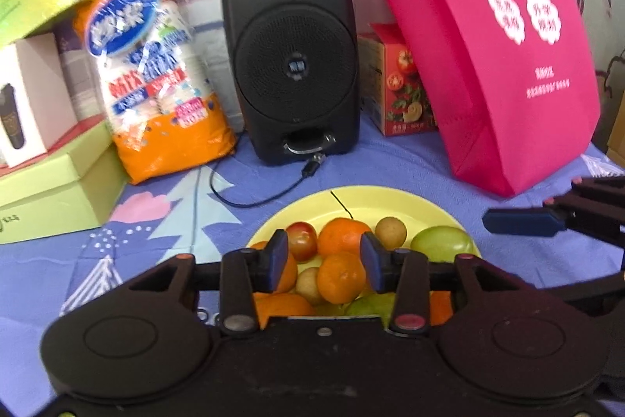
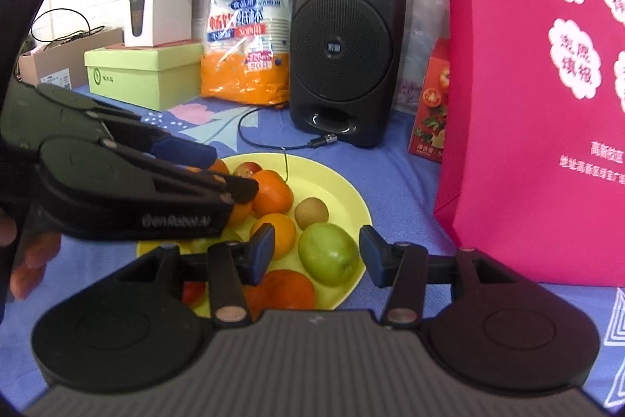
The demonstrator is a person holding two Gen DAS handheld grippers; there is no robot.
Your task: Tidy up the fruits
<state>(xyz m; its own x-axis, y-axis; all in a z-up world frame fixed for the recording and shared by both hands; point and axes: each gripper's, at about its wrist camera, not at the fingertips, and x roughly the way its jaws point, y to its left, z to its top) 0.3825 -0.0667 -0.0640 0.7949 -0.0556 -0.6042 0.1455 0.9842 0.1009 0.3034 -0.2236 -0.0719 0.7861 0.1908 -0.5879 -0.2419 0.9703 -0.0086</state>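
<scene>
We are holding both grippers (image 1: 325,262) (image 2: 315,258) with empty fingers parted over round fruit (image 2: 329,253); only the right view is showing a hand (image 2: 29,260).

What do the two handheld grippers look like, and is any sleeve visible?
Both are matte black. The left gripper and right gripper have blue finger pads and round side discs. The left body carries pale lettering, too blurred to read. No sleeve is clearly visible.

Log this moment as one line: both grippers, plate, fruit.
left gripper: open, over oranges | right gripper: open, by green fruit | round yellow plate: fruit piled | nothing held
</scene>
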